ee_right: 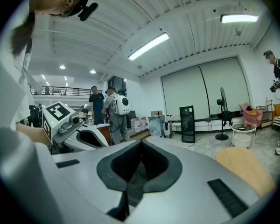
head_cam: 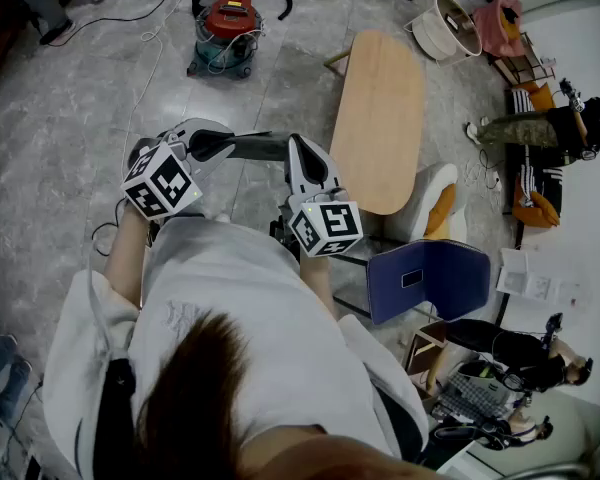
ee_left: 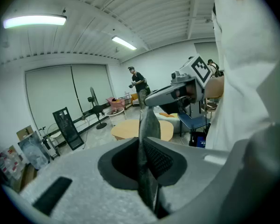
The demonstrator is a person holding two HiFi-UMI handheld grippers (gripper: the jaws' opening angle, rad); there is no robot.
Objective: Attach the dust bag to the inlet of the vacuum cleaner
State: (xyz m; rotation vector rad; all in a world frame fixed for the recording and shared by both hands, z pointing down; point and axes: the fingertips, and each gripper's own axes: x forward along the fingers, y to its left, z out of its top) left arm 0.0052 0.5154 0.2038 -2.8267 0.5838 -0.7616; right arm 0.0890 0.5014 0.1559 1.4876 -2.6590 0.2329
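Vacuum cleaner (head_cam: 225,30) sits on the floor (head_cam: 80,98), well apart from both hands, so its inlet is probably out of reach. Dust bag (head_cam: 255,147) spans the grippers: left gripper (ee_left: 142,143) clamped on one edge, right gripper (ee_right: 139,148) pinched shut on the other, likely to keep it flat for carrying.

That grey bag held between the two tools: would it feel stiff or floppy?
Likely floppy: the dust bag collapses to a thin fold pinched in the left tool. Probably light: it spans from there to the right tool with little sag.
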